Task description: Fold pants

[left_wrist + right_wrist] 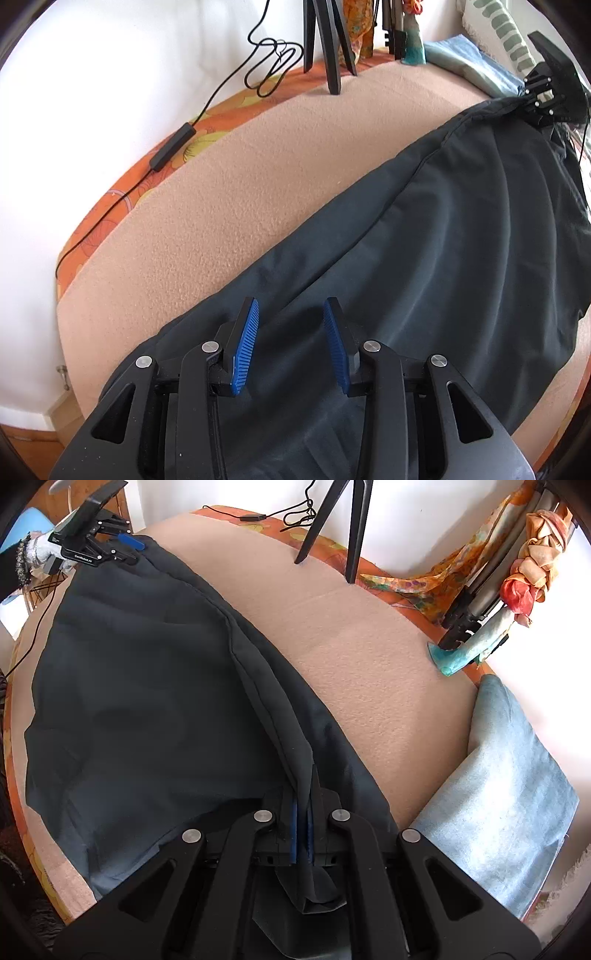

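Note:
Dark navy pants [424, 236] lie stretched lengthwise on a beige blanket [229, 177]; they also show in the right wrist view [140, 686]. My left gripper [291, 347] is open, its blue pads apart just above one end of the pants. It also shows far off in the right wrist view [129, 544]. My right gripper [302, 834] is shut on a fold of the pants at the other end, cloth bunched between the blue pads. It shows far off in the left wrist view [543, 99].
Black tripod legs [332, 44] stand on the bed's far side by a white wall, with a black cable and adapter [171, 147]. A light blue cushion [513, 786] lies to the right. Colourful cloths [532, 561] hang at the back right.

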A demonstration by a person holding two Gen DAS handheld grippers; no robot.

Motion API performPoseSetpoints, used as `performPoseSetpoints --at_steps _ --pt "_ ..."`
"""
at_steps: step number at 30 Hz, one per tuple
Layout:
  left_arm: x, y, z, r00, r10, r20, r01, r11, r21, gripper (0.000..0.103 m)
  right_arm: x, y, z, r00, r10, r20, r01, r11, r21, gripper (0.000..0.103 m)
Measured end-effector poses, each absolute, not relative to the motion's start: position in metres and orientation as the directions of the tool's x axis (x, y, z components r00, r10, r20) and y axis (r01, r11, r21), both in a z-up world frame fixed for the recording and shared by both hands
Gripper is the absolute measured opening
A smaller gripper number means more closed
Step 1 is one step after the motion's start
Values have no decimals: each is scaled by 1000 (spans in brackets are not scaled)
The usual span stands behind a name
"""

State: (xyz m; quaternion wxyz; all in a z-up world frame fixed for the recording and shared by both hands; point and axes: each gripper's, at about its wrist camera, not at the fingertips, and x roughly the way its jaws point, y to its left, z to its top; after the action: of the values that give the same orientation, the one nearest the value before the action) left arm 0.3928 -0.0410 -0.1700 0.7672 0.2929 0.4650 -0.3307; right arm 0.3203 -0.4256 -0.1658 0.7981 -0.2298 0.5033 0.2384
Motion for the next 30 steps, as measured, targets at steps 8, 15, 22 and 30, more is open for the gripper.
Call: performPoseSetpoints --at_steps 8,15,22,30 --pt "388 -36 -176 296 -309 -904 822 564 77 5 323 -424 -166 372 155 -915 -600 793 -110 3" --pt "391 -29 -164 434 -285 -855 750 640 168 2 329 -434 -153 410 230 -882 -511 859 -13 3" --pt "421 -17 -154 532 -197 -824 614 759 215 3 308 -471 -129 522 260 -812 -357 931 69 46" --pt "378 -41 -108 484 -385 -786 687 724 68 13 207 -591 -107 673 145 -725 11 979 205 59"
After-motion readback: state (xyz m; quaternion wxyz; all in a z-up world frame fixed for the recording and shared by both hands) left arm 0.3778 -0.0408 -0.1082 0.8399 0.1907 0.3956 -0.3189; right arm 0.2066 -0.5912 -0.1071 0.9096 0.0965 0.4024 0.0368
